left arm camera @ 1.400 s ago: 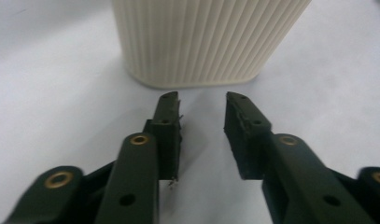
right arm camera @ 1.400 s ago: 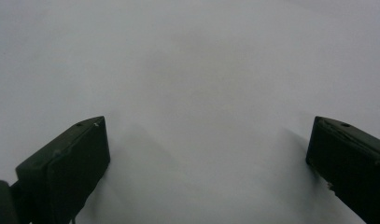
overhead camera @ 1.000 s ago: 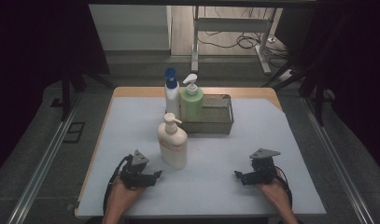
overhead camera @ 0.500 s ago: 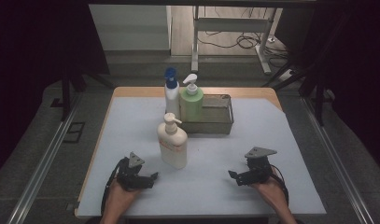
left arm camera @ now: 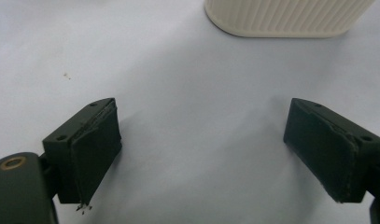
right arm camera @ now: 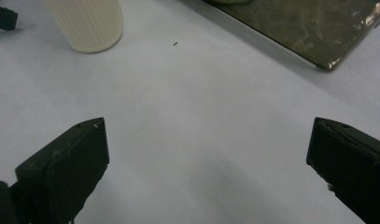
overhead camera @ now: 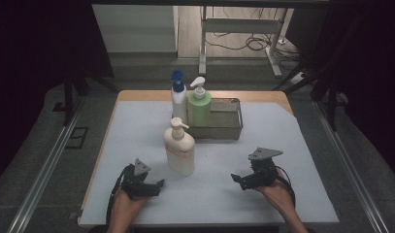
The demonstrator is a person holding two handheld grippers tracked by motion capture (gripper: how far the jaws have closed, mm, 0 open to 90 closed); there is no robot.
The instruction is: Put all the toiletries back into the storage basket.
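Left gripper [overhead camera: 154, 184]: jaws spread wide after just opening, nothing between them. Right gripper [overhead camera: 237, 179]: jaws apart, empty. Cream ribbed plastic pump bottle [overhead camera: 179, 148] upright on white table cover [overhead camera: 282, 145], just ahead of left gripper, untouched. Beyond: metal mesh basket [overhead camera: 226, 121] with green pump bottle [overhead camera: 199, 104]; white spray bottle with blue trigger [overhead camera: 177, 97] alongside.
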